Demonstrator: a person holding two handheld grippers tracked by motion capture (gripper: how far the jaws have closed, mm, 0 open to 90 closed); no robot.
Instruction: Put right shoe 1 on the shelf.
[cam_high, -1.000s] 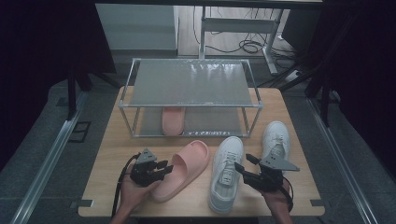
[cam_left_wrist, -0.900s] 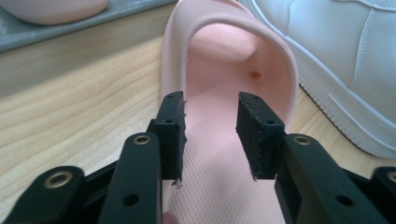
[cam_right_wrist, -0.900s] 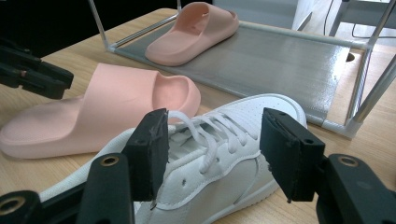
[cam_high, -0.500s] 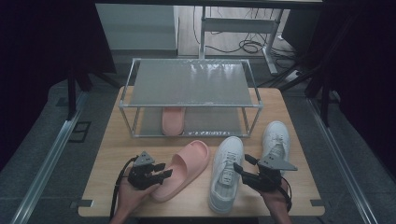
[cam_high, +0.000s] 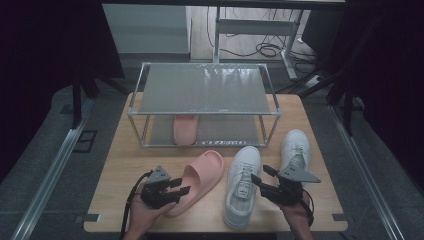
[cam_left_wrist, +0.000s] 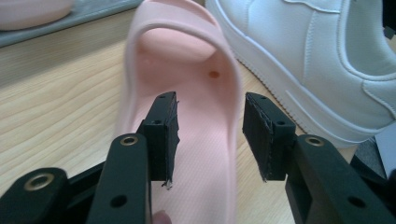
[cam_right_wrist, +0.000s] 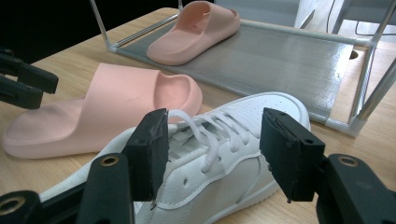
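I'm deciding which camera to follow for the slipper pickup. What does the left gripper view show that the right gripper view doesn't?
Left gripper view alone: the pink slipper's ribbed footbed between the open left gripper pads, which have just been opening. Right gripper view alone: the second pink slipper lying on the rack's lower shelf, and white laces between the open right gripper pads. Both: the slipper on the table, a white sneaker, the wooden table.

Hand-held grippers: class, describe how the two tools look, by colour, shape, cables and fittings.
Each hand-held gripper, left and right, is black, with two blocky jaws faced with dark ribbed pads and brass-ringed screw holes. A grey three-cornered plate tops each, and a black cable trails back.
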